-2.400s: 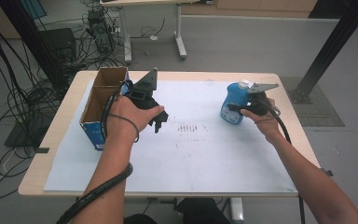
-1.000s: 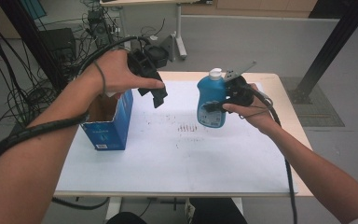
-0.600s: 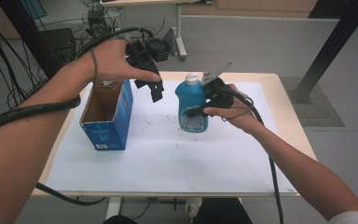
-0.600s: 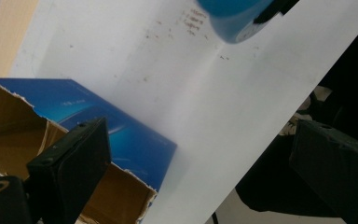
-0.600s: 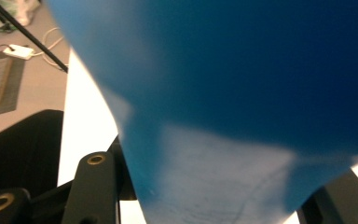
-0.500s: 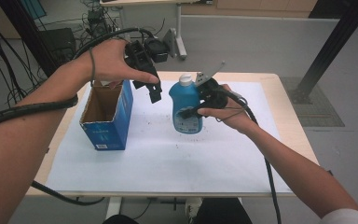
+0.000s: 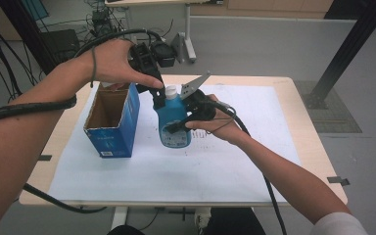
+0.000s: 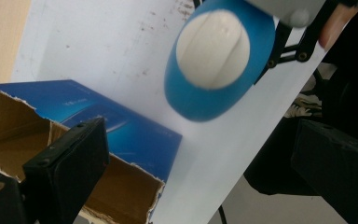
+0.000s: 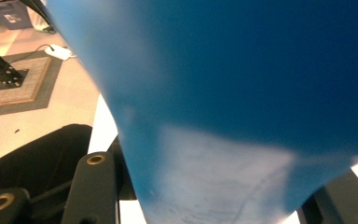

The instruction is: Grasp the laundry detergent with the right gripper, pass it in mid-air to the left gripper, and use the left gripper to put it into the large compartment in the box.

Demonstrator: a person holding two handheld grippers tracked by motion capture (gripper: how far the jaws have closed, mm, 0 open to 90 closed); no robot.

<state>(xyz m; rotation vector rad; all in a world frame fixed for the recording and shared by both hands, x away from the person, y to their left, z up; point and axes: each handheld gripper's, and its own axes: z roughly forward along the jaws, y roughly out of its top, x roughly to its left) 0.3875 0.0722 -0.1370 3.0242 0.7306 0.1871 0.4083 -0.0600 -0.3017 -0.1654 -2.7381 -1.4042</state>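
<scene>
A blue bottle point(image 7: 175, 125) with a white cap point(image 7: 170, 91) is held upright just above the white sheet, my right gripper point(image 7: 177, 126) shut on its body from the right. In the right gripper view the bottle point(image 9: 242, 74) sits between the jaws. My left gripper point(image 7: 157, 96) hangs open just above and left of the cap, over the gap between bottle and box. From the left gripper view the cap point(image 8: 213, 49) shows from above, beyond the wide-apart jaws. An open blue cardboard box point(image 7: 111, 121) stands left of the bottle, its torn top point(image 8: 121, 140) facing up.
A white paper sheet point(image 7: 215, 161) with small dark marks covers most of the wooden table point(image 7: 303, 132). Cables trail from both grippers, one drooping off the table's front left point(image 7: 54, 198). Another table's legs point(image 7: 188, 34) stand behind, and a black post point(image 7: 347, 54) rises at the right.
My right gripper has carried the bottle leftward across the sheet until it is next to the box. The left gripper rose from the box earlier and has since hung still.
</scene>
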